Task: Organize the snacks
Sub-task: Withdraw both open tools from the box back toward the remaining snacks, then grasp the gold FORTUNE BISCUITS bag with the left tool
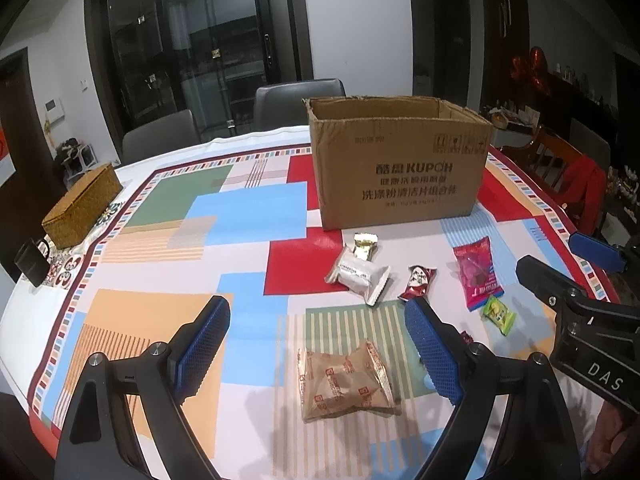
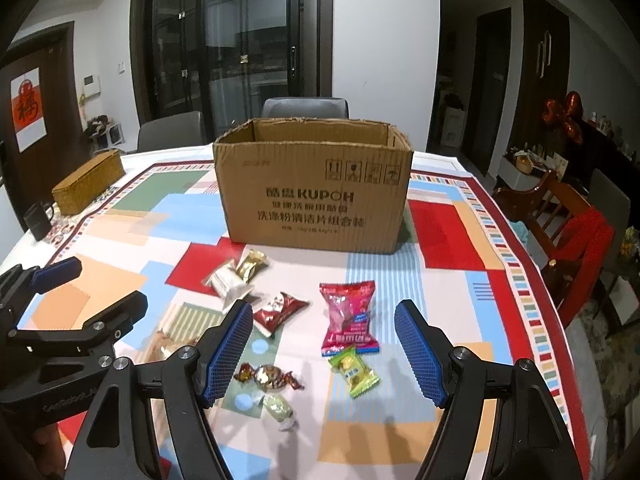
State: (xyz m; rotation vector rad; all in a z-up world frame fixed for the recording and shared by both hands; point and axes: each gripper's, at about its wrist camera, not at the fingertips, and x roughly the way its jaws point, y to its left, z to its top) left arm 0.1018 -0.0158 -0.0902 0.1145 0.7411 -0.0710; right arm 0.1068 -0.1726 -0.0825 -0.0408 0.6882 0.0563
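Both grippers hover over the patterned tablecloth [image 2: 460, 240], jaws spread wide, nothing between the pads. The left gripper [image 1: 320, 344] frames a brown snack packet [image 1: 346, 384] lying flat just below its fingertips. At its twelve o'clock the open cardboard box [image 1: 400, 168] stands upright, with a white packet [image 1: 356, 272] and a gold one [image 1: 365, 246] just in front of it. The right gripper [image 2: 324, 348] hangs above a green candy [image 2: 354, 368], a pink packet [image 2: 348, 316] at its twelve, a twisted foil sweet [image 2: 268, 376] at nine, a dark red wrapper [image 2: 280, 308] at eleven.
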